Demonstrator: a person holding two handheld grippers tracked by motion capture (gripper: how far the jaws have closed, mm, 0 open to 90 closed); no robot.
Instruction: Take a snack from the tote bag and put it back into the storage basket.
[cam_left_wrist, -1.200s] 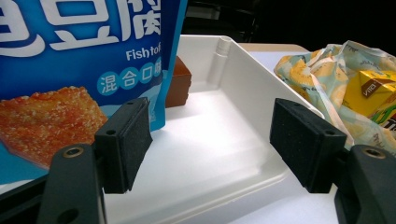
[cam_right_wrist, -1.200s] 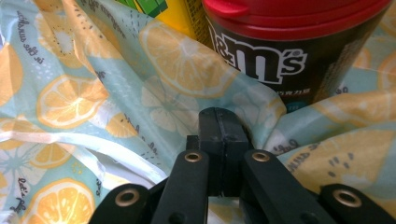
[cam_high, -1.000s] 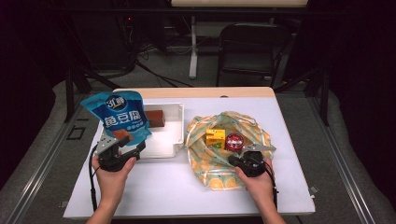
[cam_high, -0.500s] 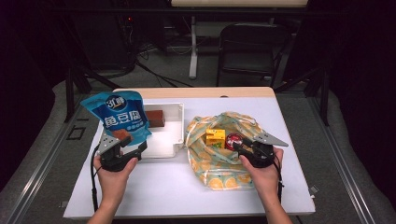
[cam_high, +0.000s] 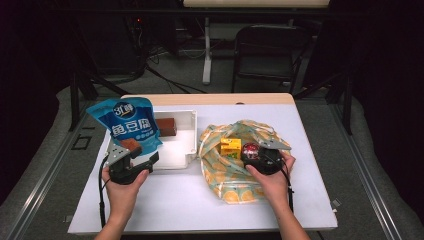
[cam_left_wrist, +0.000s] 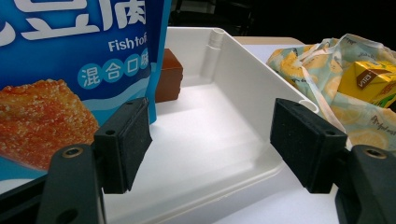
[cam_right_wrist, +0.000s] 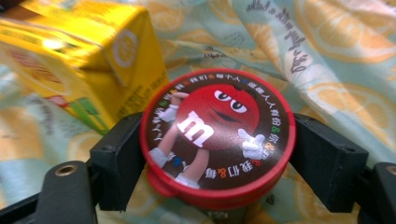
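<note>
**Ana:** M&M's tub (cam_right_wrist: 217, 135) first: where is it?

**Ben:** It sits on the lemon-print cloth bag (cam_high: 235, 185), right of the white tray (cam_high: 186, 150) and just beside the yellow drink carton (cam_high: 230, 147). The right gripper (cam_right_wrist: 219, 161) has it between its jaws. They have just been opening and now stand at either side of the red lid. I see no squeeze on it yet, so I read it as bracketed, not gripped.

**Ana:** And the left gripper (cam_left_wrist: 215, 144)?

**Ben:** Its jaws are spread with nothing between them. The fish tofu pouch (cam_high: 127, 125) stands upright just beside its left pad, at the tray's near left corner.

**Ana:** How far along, then?

**Ben:** It looks like unpacking the bag into the tray. A brown block (cam_high: 166, 126) already lies in the tray's far end and the pouch is at the tray. The tub and carton remain on the cloth, so roughly halfway, I'd judge.

**Ana:** Which way does the tub point?

**Ben:** It stands upright with its lid facing up, so its axis runs vertical. Being round, it has no long axis across the table.
</note>
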